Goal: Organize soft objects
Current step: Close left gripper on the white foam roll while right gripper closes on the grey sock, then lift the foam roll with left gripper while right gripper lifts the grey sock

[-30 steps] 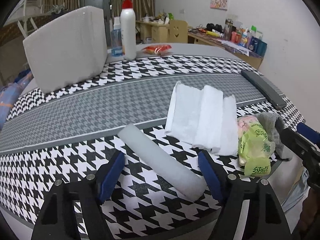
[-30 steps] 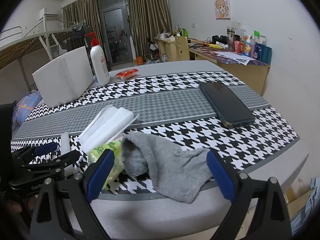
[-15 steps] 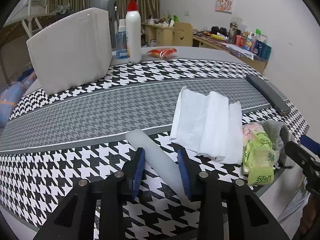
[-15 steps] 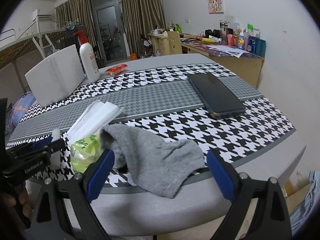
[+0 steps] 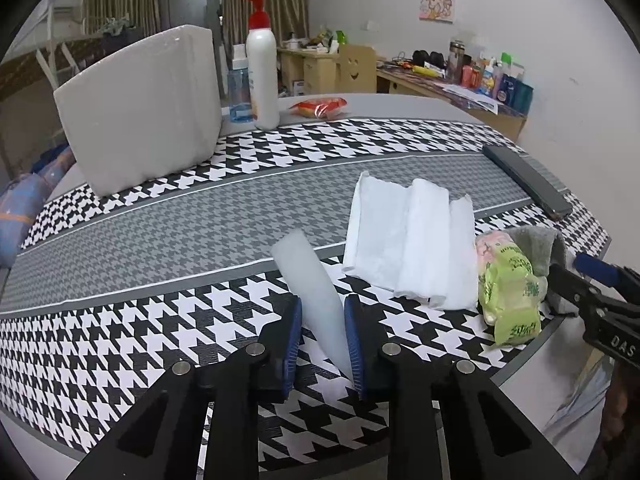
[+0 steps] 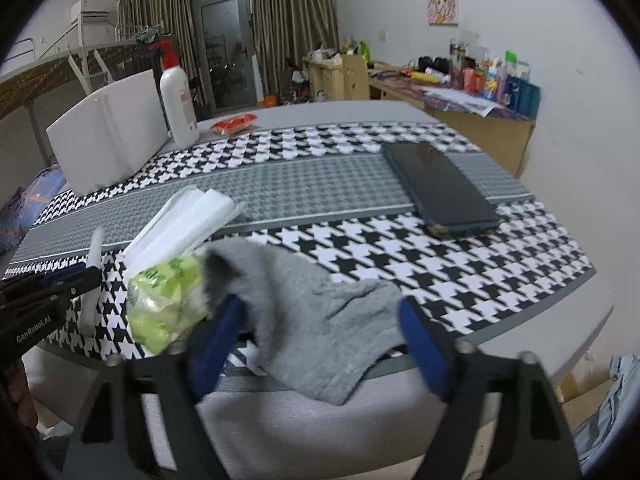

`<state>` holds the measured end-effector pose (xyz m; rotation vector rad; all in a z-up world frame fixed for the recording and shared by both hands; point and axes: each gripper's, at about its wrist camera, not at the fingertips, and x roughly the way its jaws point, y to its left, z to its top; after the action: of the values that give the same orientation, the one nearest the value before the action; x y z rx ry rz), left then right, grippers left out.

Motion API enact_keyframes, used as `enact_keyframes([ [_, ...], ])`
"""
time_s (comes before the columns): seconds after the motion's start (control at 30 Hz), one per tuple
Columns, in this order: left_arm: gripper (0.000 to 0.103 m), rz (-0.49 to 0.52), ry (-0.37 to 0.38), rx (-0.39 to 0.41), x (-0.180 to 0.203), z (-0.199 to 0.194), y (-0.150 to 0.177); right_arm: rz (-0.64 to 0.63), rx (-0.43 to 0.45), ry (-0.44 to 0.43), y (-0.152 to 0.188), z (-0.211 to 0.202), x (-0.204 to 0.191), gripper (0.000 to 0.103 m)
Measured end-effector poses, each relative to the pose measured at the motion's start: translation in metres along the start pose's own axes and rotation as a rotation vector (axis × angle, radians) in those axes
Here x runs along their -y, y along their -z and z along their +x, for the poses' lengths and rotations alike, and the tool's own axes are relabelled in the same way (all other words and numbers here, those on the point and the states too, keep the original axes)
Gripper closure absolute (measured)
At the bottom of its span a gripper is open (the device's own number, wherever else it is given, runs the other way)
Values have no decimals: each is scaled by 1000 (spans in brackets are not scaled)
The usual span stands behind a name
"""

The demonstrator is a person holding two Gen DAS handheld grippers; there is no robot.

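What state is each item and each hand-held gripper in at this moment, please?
Left hand-held gripper: closing, pads against the white foam stick.
Right hand-held gripper: closing around the grey sock, not yet gripping.
Tissue stack: lying flat.
Green packet: lying beside sock.
Phone: screen dark.

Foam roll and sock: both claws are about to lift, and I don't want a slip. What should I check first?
1. Foam roll between left claw pads, closing: ok.
2. Grip centred on roll: not ok, near one end.
3. Sock between right claw pads, closing: ok.
4. Right pads pressing sock: not ok yet.
5. Sock clear of green packet: not ok, touching.
6. Phone clear: ok.
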<state>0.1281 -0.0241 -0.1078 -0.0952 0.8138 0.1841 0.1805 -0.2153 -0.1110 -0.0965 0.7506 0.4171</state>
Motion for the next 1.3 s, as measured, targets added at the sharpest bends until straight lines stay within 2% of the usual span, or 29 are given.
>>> enact_keyframes([
  [0.03,79,-3,-1,0,0,0,0,1,-5,-4,0,1,0,30],
  [0.2,78,-20,3,-4,0,0,1,-31,-21,-21,2,3,-5,61],
  [0.27,76,-18,0,-9,0,0,1,-32,-30,-30,3,3,-5,68],
  [0.33,75,-25,-3,-10,0,0,1,-25,-33,-39,4,3,-4,69],
  [0.43,65,-24,-10,-17,0,1,0,-26,-33,-47,5,2,-5,73],
  [0.77,64,-42,22,-37,-4,3,0,-27,-43,-41,2,4,-9,74],
  [0.83,66,-40,33,-40,-3,4,0,-26,-42,-40,1,6,-9,75],
  [0.87,72,-45,45,-39,-4,4,-1,-28,-44,-39,1,6,-10,77],
  [0.93,74,-53,58,-40,-4,4,-1,-28,-50,-33,-1,6,-11,79],
  [0.97,76,-53,65,-39,-4,4,-1,-31,-51,-32,-2,6,-12,83],
  [1.3,79,-56,131,1,-11,-4,-2,-40,1,-16,-8,-10,-16,92],
])
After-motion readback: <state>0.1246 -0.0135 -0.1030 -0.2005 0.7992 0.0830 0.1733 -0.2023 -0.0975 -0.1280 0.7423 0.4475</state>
